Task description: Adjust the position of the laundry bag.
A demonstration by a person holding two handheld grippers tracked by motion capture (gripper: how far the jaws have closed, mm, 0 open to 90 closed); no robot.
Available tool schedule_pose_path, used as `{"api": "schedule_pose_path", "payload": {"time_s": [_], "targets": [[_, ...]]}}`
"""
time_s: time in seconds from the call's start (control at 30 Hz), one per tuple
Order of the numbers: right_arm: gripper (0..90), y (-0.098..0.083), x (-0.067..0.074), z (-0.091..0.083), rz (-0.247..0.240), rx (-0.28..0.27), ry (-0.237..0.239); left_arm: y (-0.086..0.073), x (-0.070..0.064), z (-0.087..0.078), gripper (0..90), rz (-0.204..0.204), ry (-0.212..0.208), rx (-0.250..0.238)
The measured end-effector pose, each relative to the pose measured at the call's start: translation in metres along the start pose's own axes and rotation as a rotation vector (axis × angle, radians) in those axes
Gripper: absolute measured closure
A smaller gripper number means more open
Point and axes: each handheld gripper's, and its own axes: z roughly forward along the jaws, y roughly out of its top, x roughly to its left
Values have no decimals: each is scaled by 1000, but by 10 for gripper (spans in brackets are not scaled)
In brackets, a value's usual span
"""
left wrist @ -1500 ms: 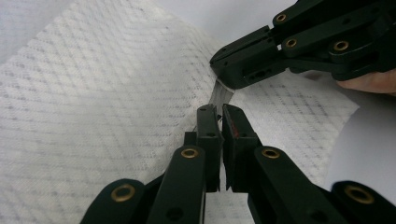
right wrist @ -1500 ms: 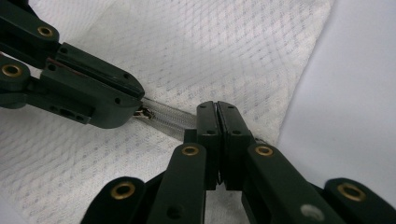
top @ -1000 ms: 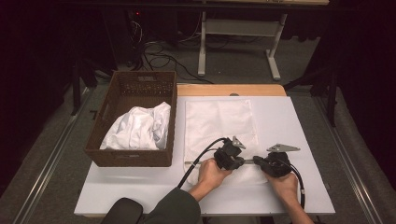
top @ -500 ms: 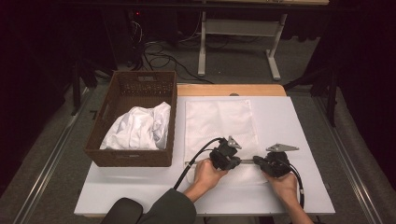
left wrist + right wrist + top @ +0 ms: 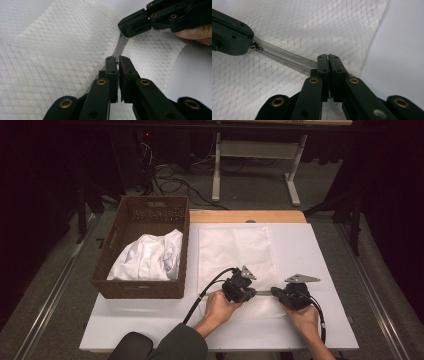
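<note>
Mesh laundry bag (image 5: pixel 235 252) beside the basket (image 5: pixel 145 290): left gripper (image 5: pixel 250 293) pinches its zipper pull (image 5: pixel 255 47), right gripper (image 5: pixel 277 292) clamps the zipper tape (image 5: pixel 287 58). Unzipping looks underway; next, slide steadily.

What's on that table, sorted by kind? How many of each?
Grippers: 2, the left gripper and the right gripper, both shut on the zipper
White mesh bags: 1, the mesh bag lying flat
Baskets: 1, the wicker basket
White cloths: 1, the cloth in the basket
Total: 5
</note>
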Motion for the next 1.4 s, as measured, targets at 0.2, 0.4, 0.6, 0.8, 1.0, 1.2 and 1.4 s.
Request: {"api": "schedule_pose_path", "payload": {"time_s": [0.2,0.4,0.6,0.8,1.0,1.2,1.4], "targets": [[885,0,-1,0,0,2,2,0,0,-2,864,5,1,-4],[885,0,0,0,1,-3,-2,-1,0,-6,864,3,1,-11],[886,0,0,0,0,1,2,-4,3,-8,864,-2,-6,-19],[886,0,-1,0,8,2,3,-5,4,-10,864,-7,-5,-25],[886,0,0,0,4,3,2,-7,5,-12,864,-5,-5,-23],[886,0,-1,0,11,1,4,-7,5,-15,865,-9,-9,-30],[886,0,0,0,13,1,2,-9,6,-18,864,-5,-5,-27]]}}
